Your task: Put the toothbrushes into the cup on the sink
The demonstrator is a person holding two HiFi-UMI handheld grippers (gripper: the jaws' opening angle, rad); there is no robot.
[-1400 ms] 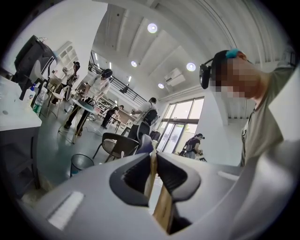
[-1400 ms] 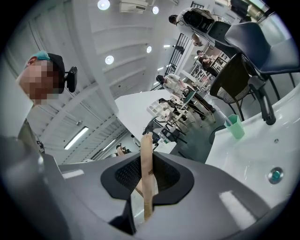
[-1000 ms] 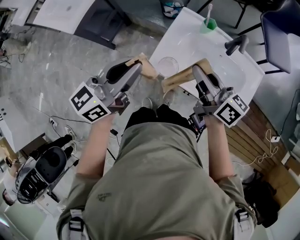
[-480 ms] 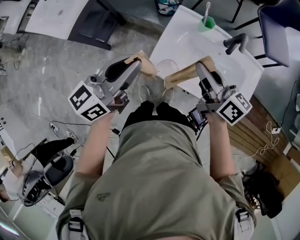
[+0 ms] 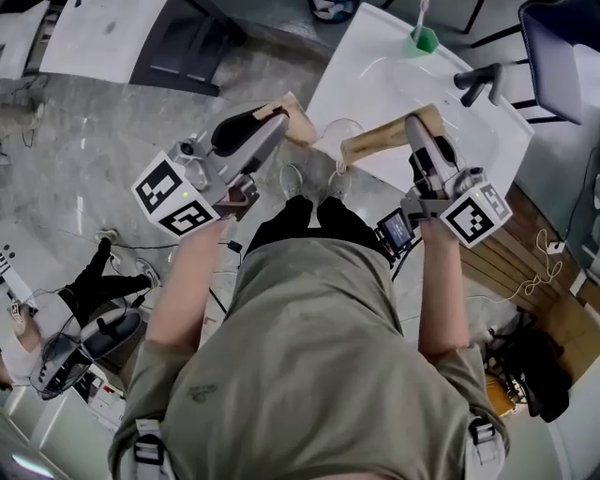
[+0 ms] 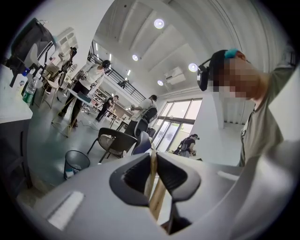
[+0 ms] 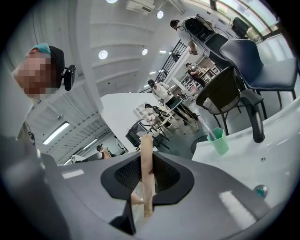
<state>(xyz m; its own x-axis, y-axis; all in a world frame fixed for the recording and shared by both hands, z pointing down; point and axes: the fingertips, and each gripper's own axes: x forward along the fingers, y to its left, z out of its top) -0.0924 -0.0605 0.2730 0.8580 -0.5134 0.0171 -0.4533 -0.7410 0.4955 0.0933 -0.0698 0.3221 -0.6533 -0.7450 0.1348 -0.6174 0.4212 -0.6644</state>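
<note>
The left hand-held gripper (image 5: 279,122) is clenched on a flat tan packet, the left packet (image 6: 153,180), pinched edge-on between its pads. The right hand-held gripper (image 5: 414,127) grips the right packet (image 7: 146,168) the same way. By the task these are most likely toothbrushes in paper sleeves (no bristles or handle can be made out). Such a thing should be very light and fairly stiff along its length, but the sleeve is thin and smooth, so it could crease or slide in the pads. A hold near one end suits it, since that leaves a long free end to lead into the cup (image 5: 424,40). Both packets already jut past the fingertips, their free ends pointing toward each other over the near edge of the sink (image 5: 375,75). The green cup stands on the sink's far end, well apart from both hand-held grippers, and in the right gripper view it lies beyond and to the right of the packet. It already holds one brush (image 5: 421,14), it looks light, and a careless poke could tip it.
</note>
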